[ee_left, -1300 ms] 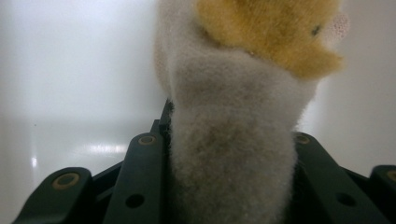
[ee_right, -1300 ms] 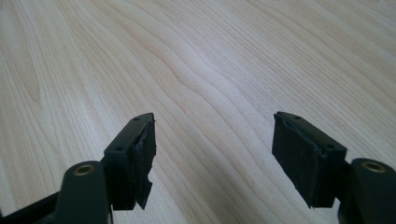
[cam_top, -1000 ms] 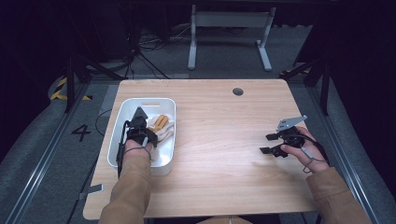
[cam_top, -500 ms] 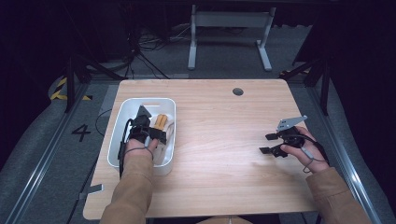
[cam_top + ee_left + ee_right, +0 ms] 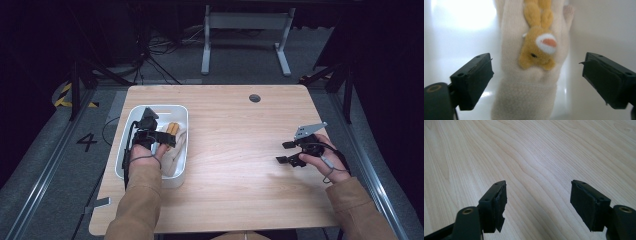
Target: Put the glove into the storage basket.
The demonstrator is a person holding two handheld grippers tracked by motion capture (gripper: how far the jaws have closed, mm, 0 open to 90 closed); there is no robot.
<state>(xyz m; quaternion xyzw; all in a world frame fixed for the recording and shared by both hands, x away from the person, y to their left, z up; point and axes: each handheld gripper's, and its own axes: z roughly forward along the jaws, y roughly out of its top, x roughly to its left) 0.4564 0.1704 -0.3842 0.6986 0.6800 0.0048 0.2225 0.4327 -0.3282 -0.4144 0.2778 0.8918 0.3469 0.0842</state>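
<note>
A cream knitted glove [image 5: 531, 82], soft and matt with a ribbed cuff, bears a fuzzy orange plush animal [image 5: 537, 50] stitched to its back. It lies in a glossy white plastic tub [image 5: 131, 122] whose smooth walls throw back bright glare. The left tongs [image 5: 536, 82] and right tongs [image 5: 537, 205] are matt black plastic, their pads [image 5: 500, 206] rough and chipped at the edges. The surface [image 5: 240, 165] is pale wood-grain laminate, smooth with a faint sheen.
</note>
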